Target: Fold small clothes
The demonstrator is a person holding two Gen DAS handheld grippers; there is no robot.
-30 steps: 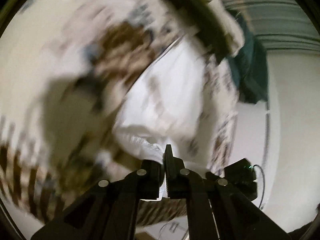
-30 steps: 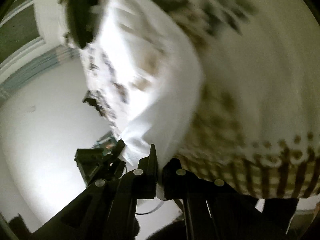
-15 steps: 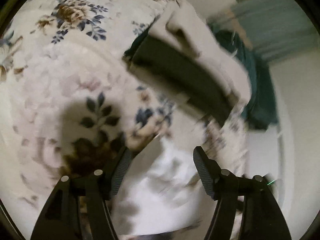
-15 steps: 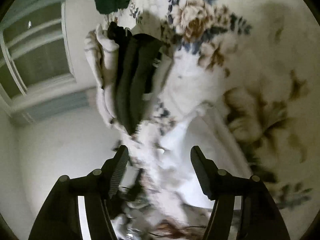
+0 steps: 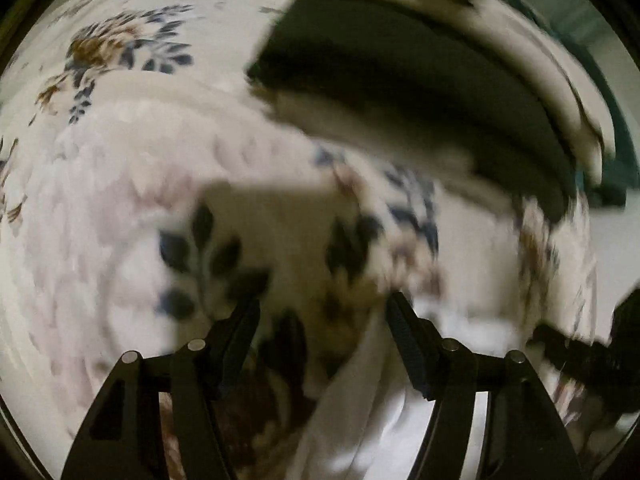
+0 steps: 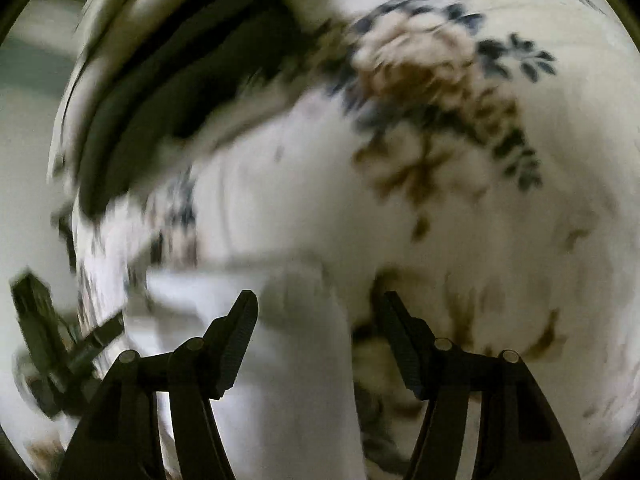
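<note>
We see both views strongly blurred, so small details stay uncertain. The landmark for us is the floral bedspread (image 5: 120, 52), a cream cloth with blue and brown flowers that fills most of each view. The left gripper (image 5: 322, 318) hangs over this bedspread with its 2 fingers spread wide and nothing between them. The white garment (image 5: 360, 412) lies on the bedspread just under and beyond the right finger of this gripper, at the lower edge of the view; we cannot tell if the finger touches it. Farther along the bedspread, at its upper right part, we see a stack of folded clothes (image 5: 420, 92), with a dark piece between pale ones. At the right border of the bedspread a black object (image 5: 588, 356) shows, too blurred for us to name. In the right wrist view the right gripper (image 6: 316, 316) also stands open wide and holds nothing. The white garment (image 6: 280, 360) lies on the floral bedspread (image 6: 540, 240) directly below the gap of the fingers. The stack of folded clothes (image 6: 172, 92) sits on the bedspread at the upper left.
</note>
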